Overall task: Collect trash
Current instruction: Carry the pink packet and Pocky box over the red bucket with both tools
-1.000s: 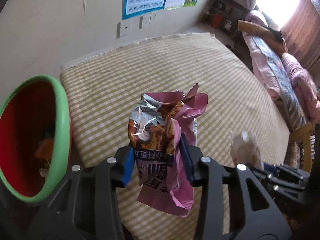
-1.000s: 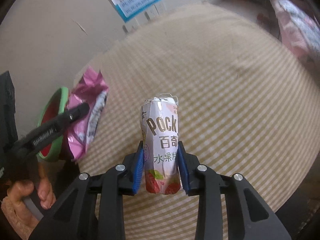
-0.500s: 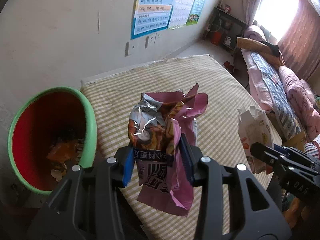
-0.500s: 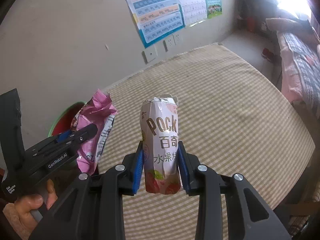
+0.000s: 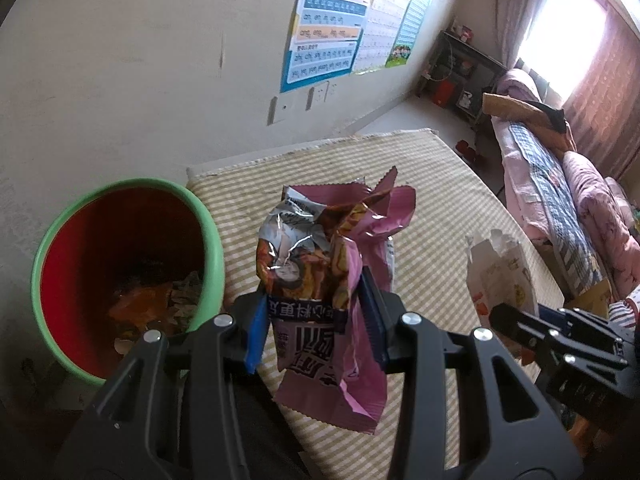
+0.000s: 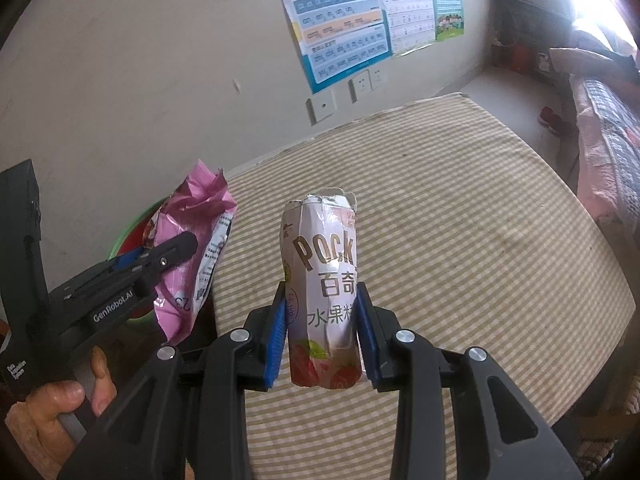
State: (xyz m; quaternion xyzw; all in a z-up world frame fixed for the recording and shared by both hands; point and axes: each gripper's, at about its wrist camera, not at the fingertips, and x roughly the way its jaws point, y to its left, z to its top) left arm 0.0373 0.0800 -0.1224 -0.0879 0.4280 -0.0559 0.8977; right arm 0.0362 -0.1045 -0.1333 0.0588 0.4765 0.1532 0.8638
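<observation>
Checked yellow-and-white mattress [image 6: 460,240] lying by a plaster wall, both grippers carrying snack trash above it.

Blue pads of the left gripper [image 5: 316,316] are pinching a crumpled pink snack wrapper [image 5: 332,280] around its middle, its torn foil top standing upright and its lower end hanging below the jaws. Just to its left, a red bin with a green rim [image 5: 212,248] is sitting beside the mattress edge, already holding scraps at the bottom. Over the mattress, the right gripper [image 6: 322,336] is clamping a dented pink-and-white Pocky box [image 6: 324,280], upright with its torn top open. A hand [image 6: 60,408] is gripping the left tool's handle. Learning charts [image 6: 340,20] are hanging on the wall above wall sockets [image 6: 322,108].
</observation>
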